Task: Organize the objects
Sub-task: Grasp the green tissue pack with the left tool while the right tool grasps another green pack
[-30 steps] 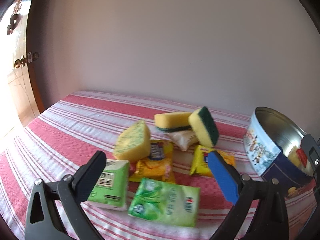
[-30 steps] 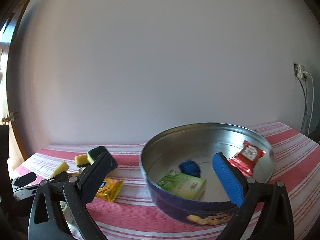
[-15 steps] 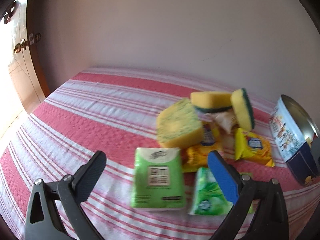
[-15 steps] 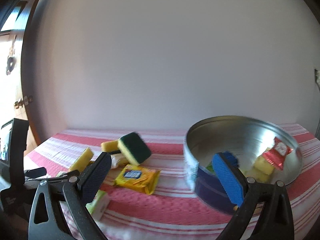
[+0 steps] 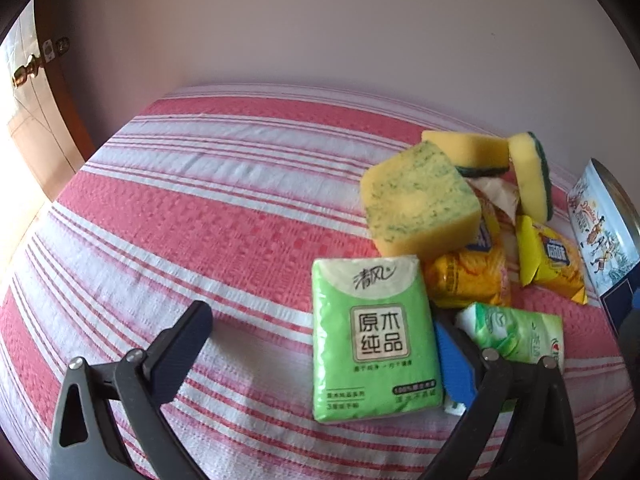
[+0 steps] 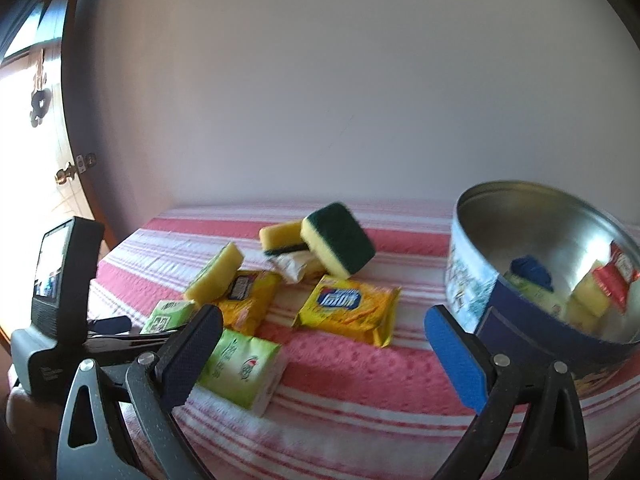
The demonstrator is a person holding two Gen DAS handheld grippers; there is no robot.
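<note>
Left fingers (image 5: 454,356) spread wide, empty, low around green pack (image 5: 374,338) on bench (image 5: 200,220). Right fingers (image 6: 456,360) wide, empty, above bench; tin (image 6: 480,280) just right, sponges (image 6: 338,246) beyond.

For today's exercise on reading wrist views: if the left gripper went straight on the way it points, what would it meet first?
Most likely the green tissue pack, which lies between the open left gripper fingers, near the blue one. Depth is unclear; it may reach the striped cloth first.
</note>
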